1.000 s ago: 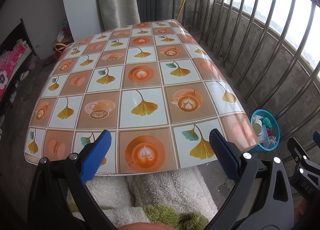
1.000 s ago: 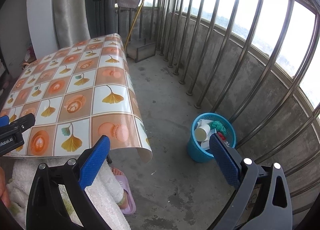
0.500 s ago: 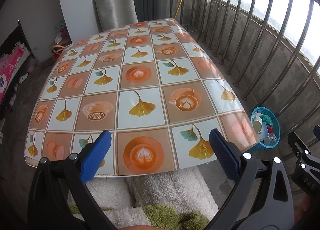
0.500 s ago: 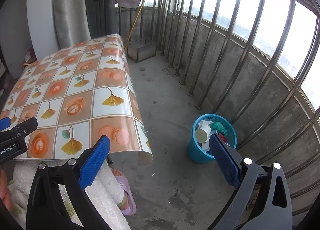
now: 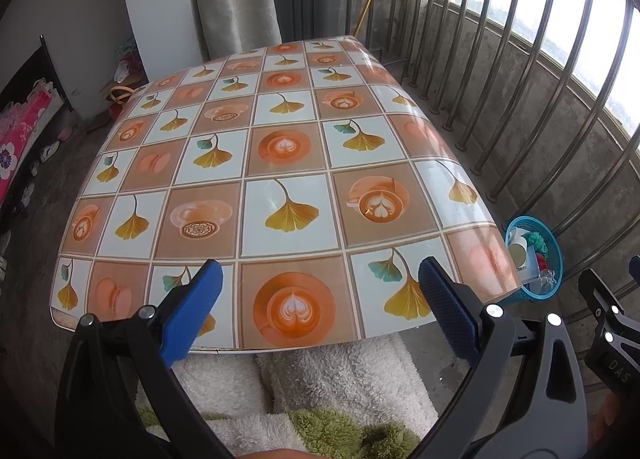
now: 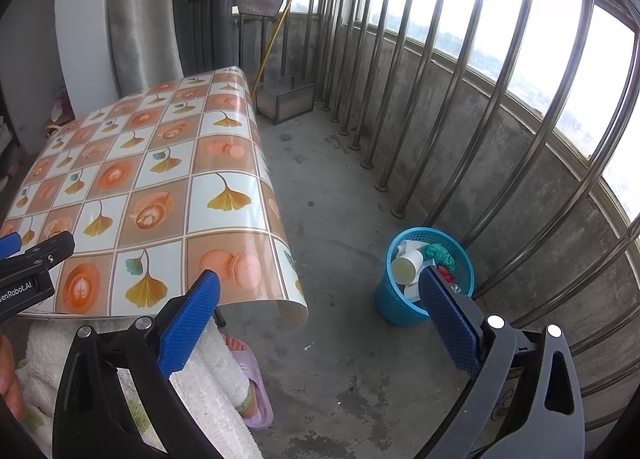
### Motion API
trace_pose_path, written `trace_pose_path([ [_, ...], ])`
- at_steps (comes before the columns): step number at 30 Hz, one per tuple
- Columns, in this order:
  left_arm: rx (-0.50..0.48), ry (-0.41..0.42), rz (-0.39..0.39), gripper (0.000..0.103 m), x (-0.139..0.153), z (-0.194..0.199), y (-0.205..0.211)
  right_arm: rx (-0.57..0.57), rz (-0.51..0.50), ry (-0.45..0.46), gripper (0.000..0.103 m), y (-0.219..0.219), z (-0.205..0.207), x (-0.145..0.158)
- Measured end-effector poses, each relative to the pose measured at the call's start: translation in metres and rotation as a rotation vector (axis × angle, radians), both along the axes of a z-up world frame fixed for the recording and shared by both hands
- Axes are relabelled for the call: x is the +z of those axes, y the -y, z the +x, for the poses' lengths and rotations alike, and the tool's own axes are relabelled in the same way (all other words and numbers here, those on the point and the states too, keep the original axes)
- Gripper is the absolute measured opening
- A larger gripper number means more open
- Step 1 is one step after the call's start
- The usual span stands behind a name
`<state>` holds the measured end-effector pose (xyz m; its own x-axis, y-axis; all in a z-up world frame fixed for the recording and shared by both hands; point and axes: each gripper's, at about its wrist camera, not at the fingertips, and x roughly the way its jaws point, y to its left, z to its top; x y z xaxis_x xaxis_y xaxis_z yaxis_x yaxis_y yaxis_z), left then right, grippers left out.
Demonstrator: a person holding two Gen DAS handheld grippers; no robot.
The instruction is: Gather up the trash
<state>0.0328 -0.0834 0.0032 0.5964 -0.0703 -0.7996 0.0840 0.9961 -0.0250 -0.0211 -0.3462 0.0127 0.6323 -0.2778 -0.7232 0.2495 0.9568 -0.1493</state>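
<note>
The task looks finished or nearly so: the table (image 5: 280, 163) shows no litter, the trash (image 6: 420, 261) sits in the blue basket (image 6: 390, 299) on the floor, and both the left gripper (image 5: 316, 303) and right gripper (image 6: 320, 311) gape empty.

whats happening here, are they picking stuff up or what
A person sits at a table on a balcony with a two-finger gripper in each hand. The left gripper and right gripper are both open and hold nothing. The patterned tabletop shows no loose items. A blue basket on the floor by the railing holds trash, including a white cup and something green. Collection looks about finished.
</note>
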Motion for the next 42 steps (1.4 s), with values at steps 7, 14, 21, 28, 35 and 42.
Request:
trace_pose_path([
  [7,0.003,-0.001,0.000,0.094,0.0000,0.0001,-0.0002,0.004,-0.001,-0.001,0.097,-0.0016,0.0002,-0.0001],
  [14,0.002,-0.001,0.001,0.094,0.0002,0.0002,-0.0010,0.004,-0.001,-0.001,0.097,-0.0019,0.0003,-0.0003],
  [21,0.003,-0.001,0.001,0.094,0.0001,0.0006,-0.0008,0.005,-0.001,-0.001,0.097,-0.0015,0.0005,-0.0001],
  [28,0.005,0.000,0.002,0.094,0.0007,0.0008,-0.0025,0.006,-0.001,-0.001,0.097,-0.0013,0.0004,0.0001],
  [35,0.005,0.000,0.002,0.094,0.0012,0.0009,-0.0025,0.006,0.000,-0.001,0.097,-0.0010,0.0005,0.0000],
  [42,0.005,0.000,0.003,0.094,0.0016,0.0009,-0.0020,0.006,0.000,-0.002,0.097,-0.0020,0.0001,-0.0001],
])
